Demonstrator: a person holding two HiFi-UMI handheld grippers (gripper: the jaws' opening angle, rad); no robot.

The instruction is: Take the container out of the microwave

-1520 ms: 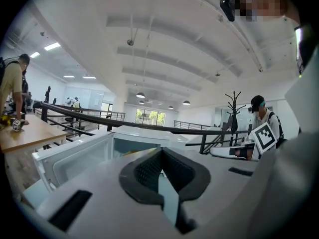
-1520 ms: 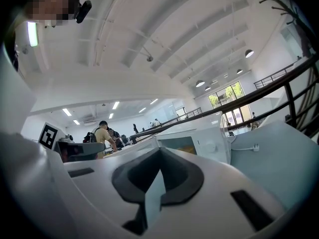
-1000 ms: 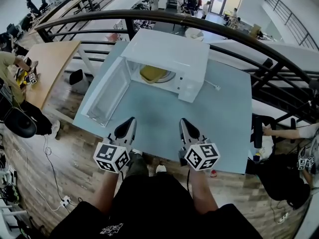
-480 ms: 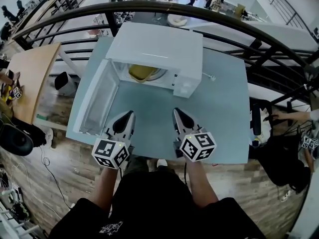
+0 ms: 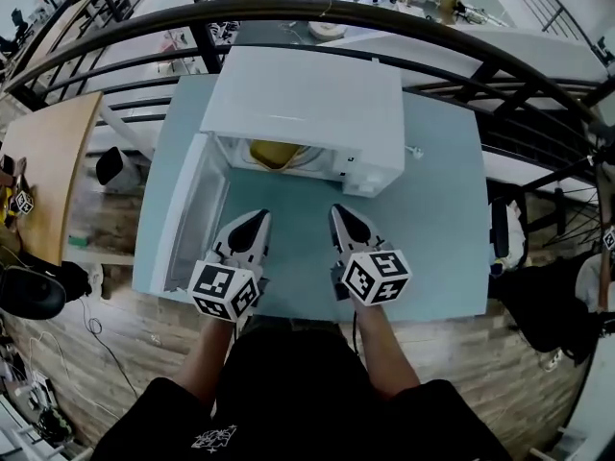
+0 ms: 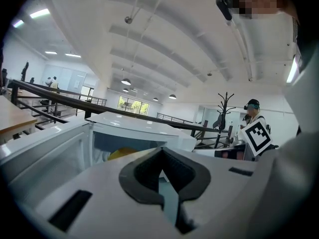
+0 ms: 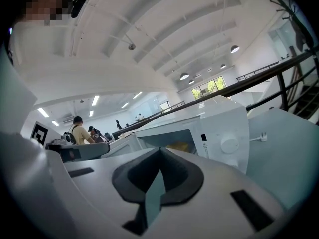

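Container (image 5: 272,152): one, in one microwave (image 5: 303,104)

A pale blue-green table (image 5: 432,238) stands on a wood-plank floor (image 5: 125,344), its far edge close to a dark railing (image 5: 404,19). One large thing sits directly on it: a white microwave (image 5: 307,104), set on the far half and toward the left side. Its door (image 5: 192,224) is swung wide open to the left and reaches along the table's left edge toward the near side. Just beside the microwave on the right, a short white cord (image 5: 415,152) with a plug end lies on the tabletop.
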